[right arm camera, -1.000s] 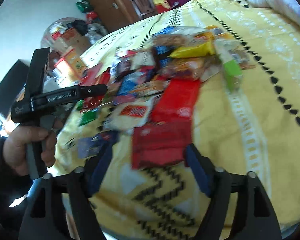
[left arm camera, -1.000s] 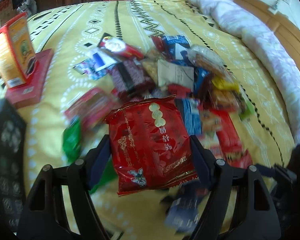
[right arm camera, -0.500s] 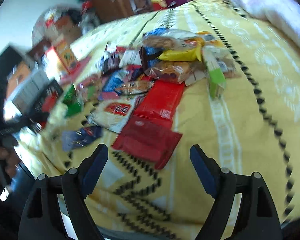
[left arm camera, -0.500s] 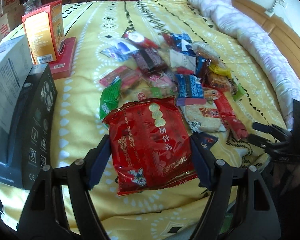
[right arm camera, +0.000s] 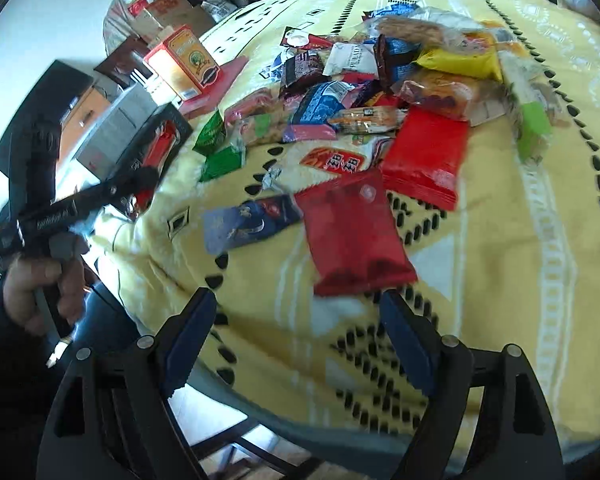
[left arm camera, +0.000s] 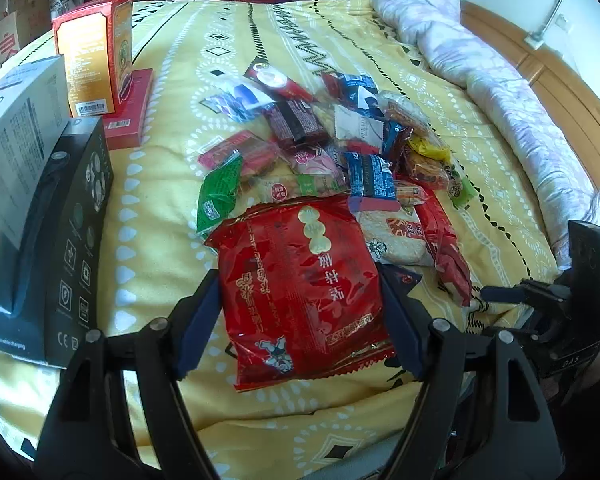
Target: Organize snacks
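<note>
A large red snack bag (left arm camera: 300, 288) hangs above the yellow bedspread (left arm camera: 160, 208), and my left gripper (left arm camera: 298, 276) is shut on it, a blue pad pressing each side. Beyond it a pile of mixed snack packets (left arm camera: 340, 152) covers the middle of the bed. My right gripper (right arm camera: 296, 296) is open with nothing between its fingers. It sits low over the bed's near edge. A flat red packet (right arm camera: 352, 232) lies just ahead of its fingertips, with a blue packet (right arm camera: 248, 224) to the left. The left gripper (right arm camera: 80, 204) and the hand (right arm camera: 40, 284) holding it show at the far left.
An orange carton (left arm camera: 94, 56) stands on a flat red box (left arm camera: 128, 116) at the bed's left side. A white box (left arm camera: 16, 144) and a black box (left arm camera: 76, 240) are nearer. A rolled pale quilt (left arm camera: 500, 92) runs along the right. The right gripper's body (left arm camera: 560, 304) shows at the right edge.
My left gripper has carried the red bag leftward and back, bringing the boxes into view. My right gripper has swung, and the red packet now lies further ahead of its fingers.
</note>
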The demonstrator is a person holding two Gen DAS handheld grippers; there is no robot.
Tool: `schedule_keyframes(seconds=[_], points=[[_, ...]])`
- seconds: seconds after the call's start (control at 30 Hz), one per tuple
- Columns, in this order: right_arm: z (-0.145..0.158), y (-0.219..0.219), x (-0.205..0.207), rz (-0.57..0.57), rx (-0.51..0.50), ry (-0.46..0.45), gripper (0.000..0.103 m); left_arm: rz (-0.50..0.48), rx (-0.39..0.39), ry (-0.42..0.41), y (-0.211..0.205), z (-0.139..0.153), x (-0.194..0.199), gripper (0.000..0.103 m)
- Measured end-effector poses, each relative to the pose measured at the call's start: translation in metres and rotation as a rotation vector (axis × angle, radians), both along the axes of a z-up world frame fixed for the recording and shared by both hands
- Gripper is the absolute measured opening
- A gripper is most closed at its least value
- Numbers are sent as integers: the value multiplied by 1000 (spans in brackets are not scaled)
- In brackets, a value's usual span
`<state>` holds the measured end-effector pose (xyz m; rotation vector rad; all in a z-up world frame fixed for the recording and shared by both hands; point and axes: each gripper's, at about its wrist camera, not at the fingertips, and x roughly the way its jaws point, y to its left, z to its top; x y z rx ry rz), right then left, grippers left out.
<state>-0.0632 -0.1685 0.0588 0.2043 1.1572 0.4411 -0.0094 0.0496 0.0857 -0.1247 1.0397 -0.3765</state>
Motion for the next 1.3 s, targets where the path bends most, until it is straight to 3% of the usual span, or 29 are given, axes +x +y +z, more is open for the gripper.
schedule_keyframes(seconds=[0.1,0.27,0.4,0.57,0.93,1.3], points=[[6,-4,-3,-31,-102,-38,86,-2,-10,4,1,-2,-3,77],[3,-6,16,-79,-122,-85,86,-11,-13,12,-4,-4,-7,77],[-18,3,33,-56,-144,-60,86,-20,-13,4,-6,-1,-8,77],[-32,2,37,-77,-179,-46,63,-34,7,-25,-9,4,-11,77],[17,-1,16,-204,-159,-195,63,15,118,-180,9,37,-16,77],[90,52,40,-144,-106,-342,63,159,156,-300,66,82,-20,77]])
